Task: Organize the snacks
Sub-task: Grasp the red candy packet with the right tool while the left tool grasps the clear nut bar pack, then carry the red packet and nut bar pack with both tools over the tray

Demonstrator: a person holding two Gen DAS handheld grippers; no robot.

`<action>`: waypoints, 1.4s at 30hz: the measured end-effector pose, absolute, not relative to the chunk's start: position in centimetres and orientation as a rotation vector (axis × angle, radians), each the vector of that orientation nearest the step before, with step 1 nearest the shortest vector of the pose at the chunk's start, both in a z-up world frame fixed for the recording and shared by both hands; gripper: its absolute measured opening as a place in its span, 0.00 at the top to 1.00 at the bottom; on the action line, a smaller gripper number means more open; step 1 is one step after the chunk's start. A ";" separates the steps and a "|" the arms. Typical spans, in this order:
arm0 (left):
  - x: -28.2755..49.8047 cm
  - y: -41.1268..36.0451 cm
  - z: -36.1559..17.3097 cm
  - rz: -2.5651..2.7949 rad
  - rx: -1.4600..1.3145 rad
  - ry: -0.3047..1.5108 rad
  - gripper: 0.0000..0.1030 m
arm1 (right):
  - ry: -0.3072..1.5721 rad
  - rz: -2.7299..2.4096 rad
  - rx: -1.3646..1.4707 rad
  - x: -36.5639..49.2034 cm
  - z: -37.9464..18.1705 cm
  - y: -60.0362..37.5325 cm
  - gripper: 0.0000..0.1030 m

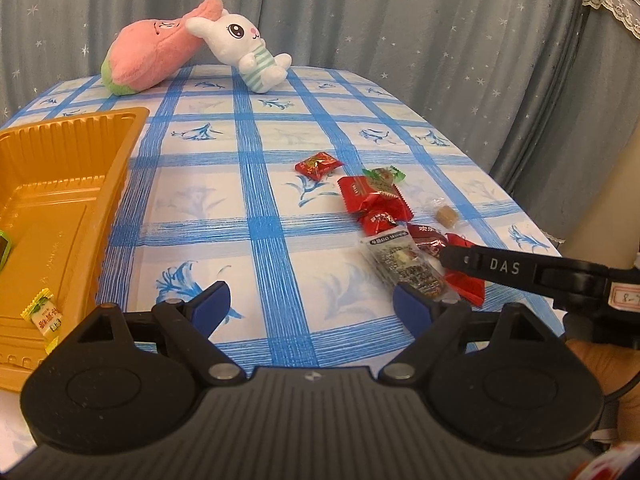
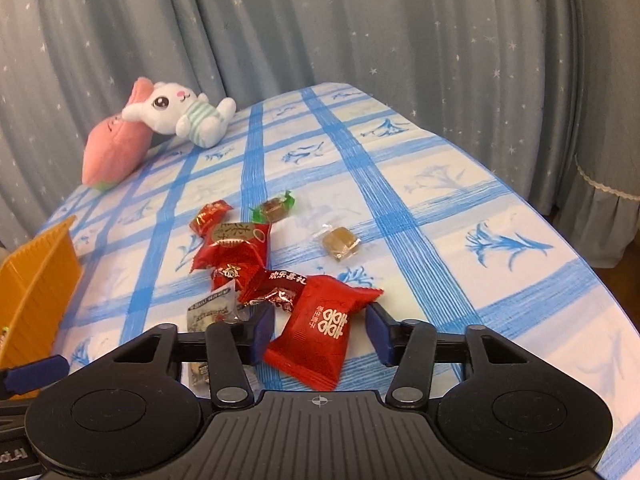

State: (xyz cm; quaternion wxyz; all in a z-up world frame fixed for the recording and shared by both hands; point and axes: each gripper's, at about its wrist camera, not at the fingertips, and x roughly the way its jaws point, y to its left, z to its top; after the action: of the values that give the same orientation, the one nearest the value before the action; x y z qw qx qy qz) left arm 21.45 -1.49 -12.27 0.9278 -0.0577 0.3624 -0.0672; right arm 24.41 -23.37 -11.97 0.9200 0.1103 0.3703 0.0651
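A pile of wrapped snacks (image 1: pixel 384 208) lies on the blue checked tablecloth, mostly red packets, with a clear dark bar packet (image 1: pixel 408 268) at its near end. My left gripper (image 1: pixel 310 308) is open and empty, just left of the pile. My right gripper (image 2: pixel 320 330) is open, its jaws on either side of a red packet (image 2: pixel 320 332) with a gold double-happiness sign, not closed on it. An orange plastic tray (image 1: pixel 80 184) stands at the left and holds a yellow candy (image 1: pixel 46 314).
A pink plush (image 1: pixel 148 54) and a white rabbit plush (image 1: pixel 244 46) lie at the far end of the table. A clear-wrapped brown candy (image 2: pixel 340 242) and a green-wrapped candy (image 2: pixel 274 208) lie apart from the pile. Grey starred curtains hang behind.
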 end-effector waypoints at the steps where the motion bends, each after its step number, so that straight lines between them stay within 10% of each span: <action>1: 21.5 -1.4 -12.3 -0.137 -0.120 0.743 0.16 | 0.764 0.133 0.211 24.5 -12.0 -23.2 0.61; 19: 23.0 -4.5 -12.3 -0.223 -0.101 0.739 0.17 | 0.808 0.158 0.211 21.1 -10.8 -25.4 0.71; 29: 24.8 -8.9 -14.2 -0.229 -0.026 0.758 0.51 | 0.785 0.073 0.220 21.1 -10.5 -26.9 0.71; 42: 23.6 -9.3 -14.4 -0.236 0.048 0.767 0.67 | 0.780 0.080 0.215 21.2 -10.5 -26.5 0.72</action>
State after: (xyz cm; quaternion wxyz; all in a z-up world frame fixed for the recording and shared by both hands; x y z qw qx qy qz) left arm 23.63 -9.32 -14.42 0.9204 0.0232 0.3731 -0.1147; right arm 21.19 -26.51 -10.50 0.9184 0.1046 0.3796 0.0390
